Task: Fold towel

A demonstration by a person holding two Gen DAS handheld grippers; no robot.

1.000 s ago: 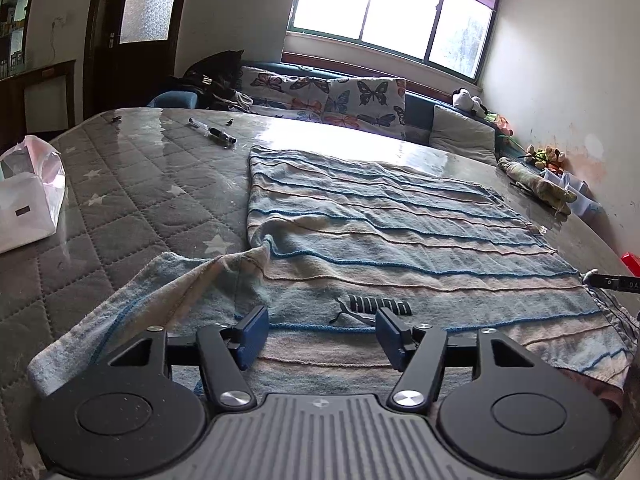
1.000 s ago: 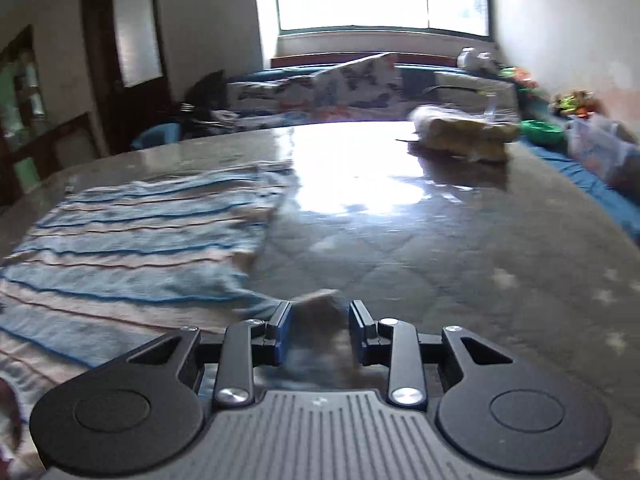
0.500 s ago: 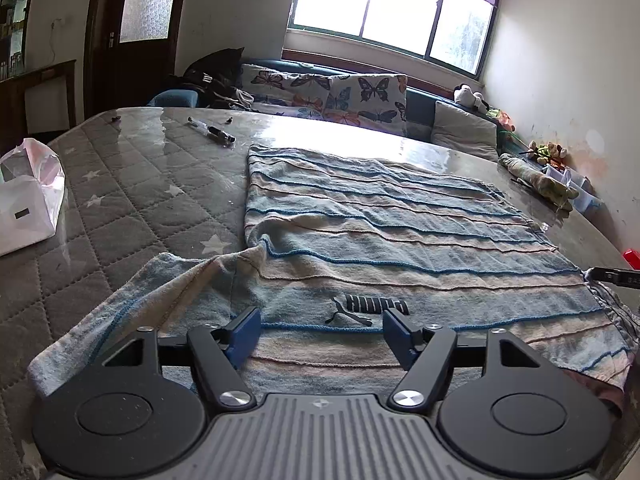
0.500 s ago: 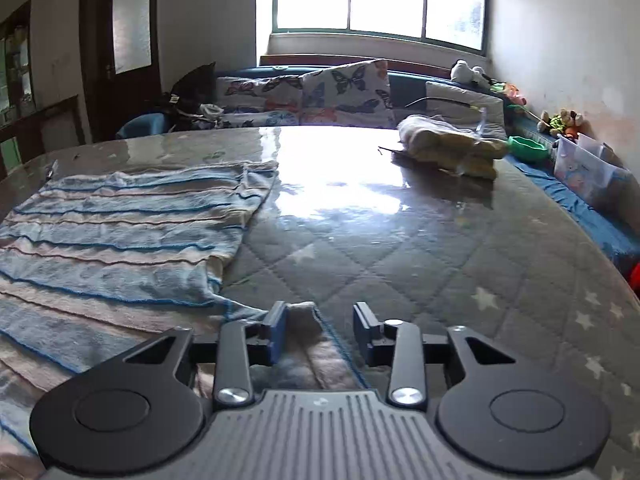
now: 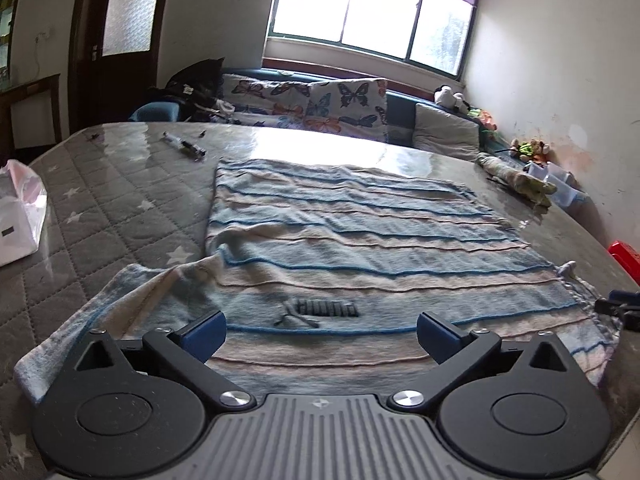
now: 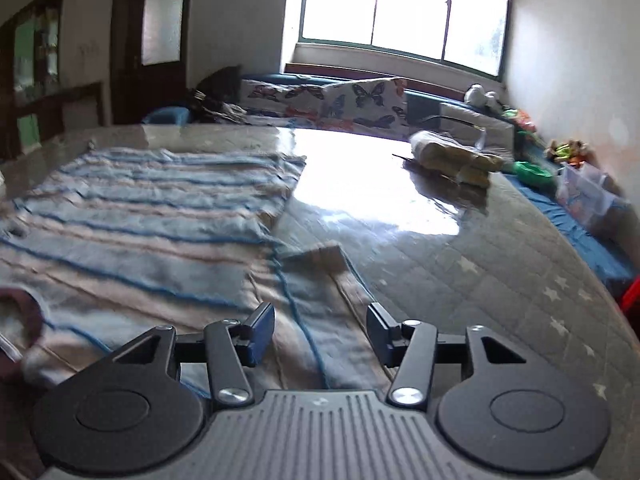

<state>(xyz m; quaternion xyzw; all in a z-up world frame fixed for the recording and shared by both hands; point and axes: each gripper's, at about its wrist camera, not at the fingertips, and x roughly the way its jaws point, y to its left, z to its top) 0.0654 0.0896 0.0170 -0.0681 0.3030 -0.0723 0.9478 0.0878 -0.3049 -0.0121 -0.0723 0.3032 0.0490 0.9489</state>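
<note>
Striped towel (image 5: 344,240) spread flat on quilted surface (image 5: 100,200).
Left gripper (image 5: 321,330) and right gripper (image 6: 321,330): jaws spread, holding nothing.

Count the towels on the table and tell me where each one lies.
2. The striped towel lies spread across the table just ahead of both open grippers; a folded yellowish towel sits near the table's far right edge. More may lie outside the views.

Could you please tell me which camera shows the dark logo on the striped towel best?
The left wrist view: the logo sits sharp and unobstructed between the open fingers. The right wrist view shows only blurred towel stripes, no logo.
</note>
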